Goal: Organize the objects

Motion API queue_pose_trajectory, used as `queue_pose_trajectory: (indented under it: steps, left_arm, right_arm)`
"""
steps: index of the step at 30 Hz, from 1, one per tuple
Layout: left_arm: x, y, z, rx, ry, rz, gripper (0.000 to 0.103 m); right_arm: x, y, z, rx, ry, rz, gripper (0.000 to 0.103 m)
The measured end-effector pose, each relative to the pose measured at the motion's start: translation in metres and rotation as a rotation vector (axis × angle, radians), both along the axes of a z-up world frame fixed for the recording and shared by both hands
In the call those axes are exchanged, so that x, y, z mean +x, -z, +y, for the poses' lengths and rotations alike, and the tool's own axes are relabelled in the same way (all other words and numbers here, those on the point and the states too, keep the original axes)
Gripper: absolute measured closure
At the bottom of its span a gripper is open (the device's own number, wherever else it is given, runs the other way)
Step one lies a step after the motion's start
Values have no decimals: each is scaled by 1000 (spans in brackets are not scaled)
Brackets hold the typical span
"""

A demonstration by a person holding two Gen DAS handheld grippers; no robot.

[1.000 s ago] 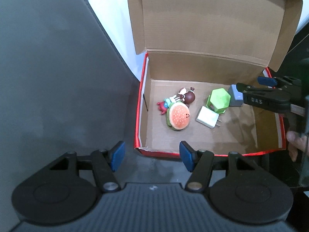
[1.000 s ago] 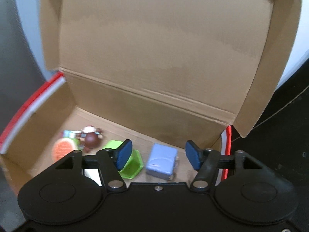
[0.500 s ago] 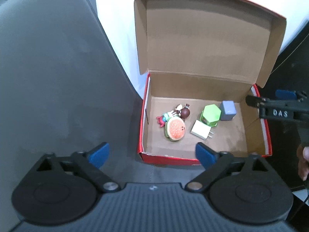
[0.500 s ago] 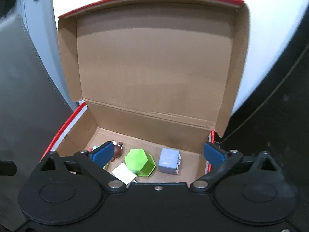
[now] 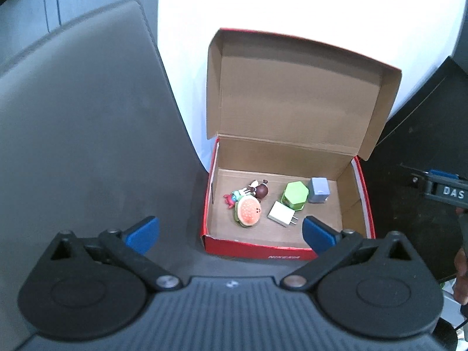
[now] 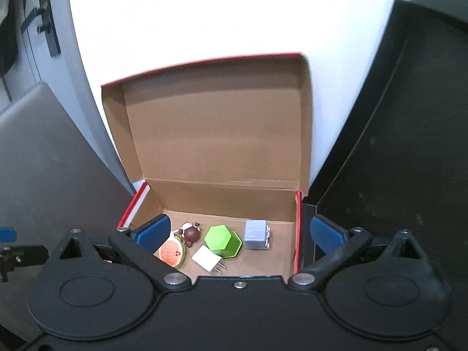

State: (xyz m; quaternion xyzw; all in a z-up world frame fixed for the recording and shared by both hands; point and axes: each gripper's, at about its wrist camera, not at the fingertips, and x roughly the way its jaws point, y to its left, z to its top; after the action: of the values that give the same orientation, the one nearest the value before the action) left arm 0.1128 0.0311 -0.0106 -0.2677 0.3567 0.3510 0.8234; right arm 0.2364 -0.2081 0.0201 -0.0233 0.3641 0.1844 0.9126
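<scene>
A red cardboard box [image 5: 288, 253] stands with its lid up. Inside lie a burger toy [image 5: 248, 212], a brown figurine [image 5: 260, 190], a small red and teal toy [image 5: 232, 197], a green hexagonal pot [image 5: 295, 194], a white charger [image 5: 282, 213] and a blue-grey cube [image 5: 319, 189]. My left gripper [image 5: 231, 234] hovers above the box's near wall, its jaws opening with nothing between them. My right gripper [image 6: 240, 233] hangs open and empty above the box [image 6: 297, 234], over the pot [image 6: 220, 238], the cube [image 6: 256, 234], the charger [image 6: 206, 257] and the burger toy [image 6: 172, 253].
A grey padded surface [image 5: 73, 146] fills the left side. Behind the box lies a bright white surface [image 5: 292, 5], and to its right a black panel [image 6: 395, 146]. A person's hand [image 5: 460, 263] shows at the right edge.
Both grippers have risen and drawn back from the box, and their jaws have spread wide. The right one no longer brackets the blue-grey cube, which stays in the box.
</scene>
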Motion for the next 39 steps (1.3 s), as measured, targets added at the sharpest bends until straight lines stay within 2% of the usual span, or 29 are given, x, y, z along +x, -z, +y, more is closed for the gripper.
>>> queue_pose_trajectory:
  steps: [8, 18, 22, 29, 35, 39]
  left_arm:
    - [-25, -24, -29, 56, 14, -26, 0]
    - [-56, -47, -60, 116, 18, -47, 0]
    - [-65, -58, -75, 178, 35, -29, 0]
    - [-87, -70, -91, 183, 50, -54, 0]
    - [-98, -66, -101, 182, 81, -48, 0]
    - [-105, -60, -105, 172, 75, -64, 0]
  right_arm:
    - [-40, -30, -18, 47, 20, -30, 0]
    - [-88, -48, -31, 89, 22, -54, 0]
    - [-105, -53, -36, 124, 44, -42, 0]
    - [-133, -66, -41, 176, 64, -51, 0]
    - [-151, -52, -43, 205, 33, -6, 0]
    - [-156, -42, -42, 169, 36, 10, 0]
